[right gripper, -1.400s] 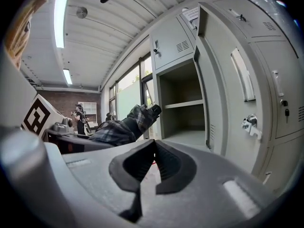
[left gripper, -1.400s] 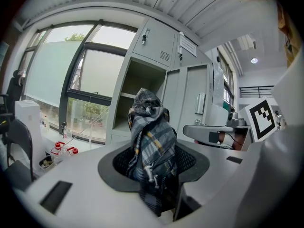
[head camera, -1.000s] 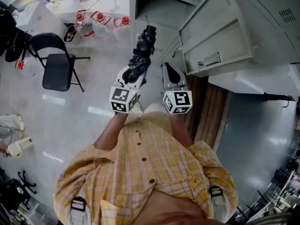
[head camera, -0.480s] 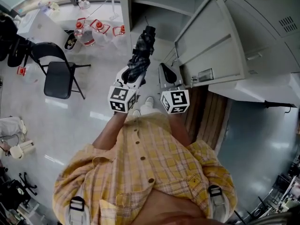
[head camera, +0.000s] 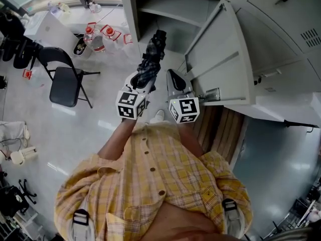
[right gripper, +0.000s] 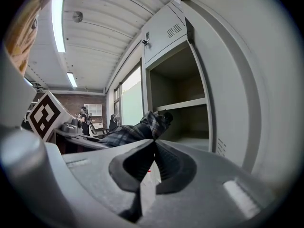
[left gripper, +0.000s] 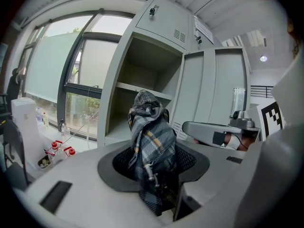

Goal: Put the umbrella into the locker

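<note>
A folded grey plaid umbrella (head camera: 150, 59) sticks forward out of my left gripper (head camera: 142, 82), whose jaws are shut on its lower part. In the left gripper view the umbrella (left gripper: 150, 127) stands between the dark pads (left gripper: 121, 164), its tip toward the open locker (left gripper: 142, 96). My right gripper (head camera: 173, 78) is beside it on the right, shut and empty; its jaws meet in the right gripper view (right gripper: 153, 148). The locker's open compartment (head camera: 168, 14) lies straight ahead, with one shelf (right gripper: 183, 103) inside and its grey door (head camera: 223, 54) swung out to the right.
A black folding chair (head camera: 65, 82) stands on the floor at the left. Red-capped water bottles (head camera: 98, 34) sit by a white table (head camera: 45, 26) near the window. Shut locker doors (head camera: 286, 19) fill the right, with a wooden-slat strip (head camera: 220, 127) below.
Both grippers and the umbrella have moved forward toward the locker. The open compartment and its door now lie closer in the head view.
</note>
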